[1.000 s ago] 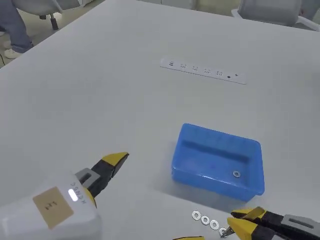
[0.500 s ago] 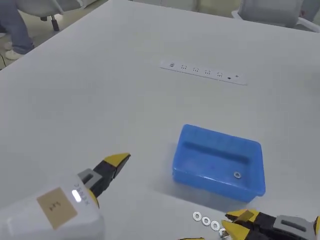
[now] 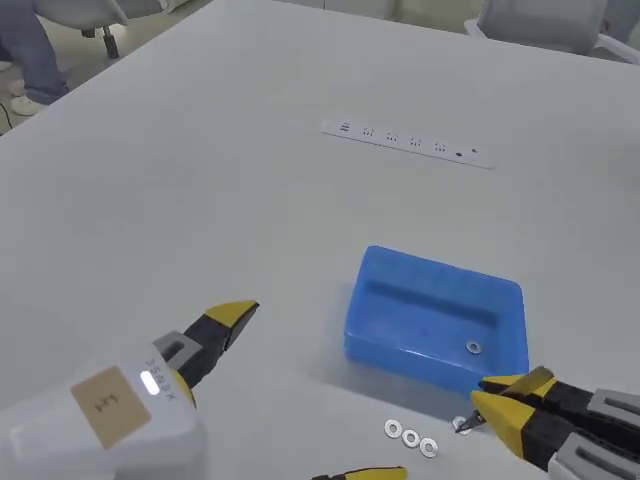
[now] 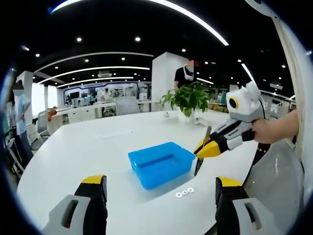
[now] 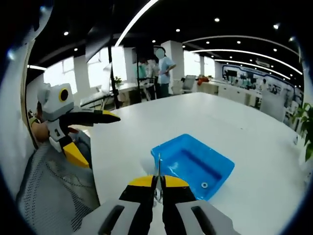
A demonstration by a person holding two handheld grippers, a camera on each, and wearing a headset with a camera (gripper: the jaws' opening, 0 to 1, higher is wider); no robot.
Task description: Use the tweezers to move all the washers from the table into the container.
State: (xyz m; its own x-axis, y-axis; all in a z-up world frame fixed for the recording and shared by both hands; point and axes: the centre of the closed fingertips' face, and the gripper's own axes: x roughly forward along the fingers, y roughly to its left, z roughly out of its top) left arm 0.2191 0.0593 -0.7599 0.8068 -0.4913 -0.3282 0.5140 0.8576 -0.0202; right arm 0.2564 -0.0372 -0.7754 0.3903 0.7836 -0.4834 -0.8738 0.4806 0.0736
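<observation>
The blue container (image 3: 435, 318) sits on the white table with one washer (image 3: 473, 348) inside it. A row of three washers (image 3: 411, 438) lies on the table in front of it. My right gripper (image 3: 492, 398) is shut on the tweezers (image 3: 470, 420), whose tip holds a washer (image 3: 461, 426) just above the table by the container's near wall. In the right gripper view the tweezers (image 5: 158, 171) point at the container (image 5: 193, 164). My left gripper (image 3: 300, 395) hovers open to the left, its jaws wide apart around nothing; its view shows the container (image 4: 159, 164) and washers (image 4: 185, 192).
A strip of sockets (image 3: 405, 143) is set into the table (image 3: 200, 180) further back. Office chairs (image 3: 560, 25) stand at the far edge. People stand in the background of both gripper views.
My right gripper has risen and shifted right, away from the row. The washer at the tweezers' tip came up off the table with it. The left gripper has barely moved.
</observation>
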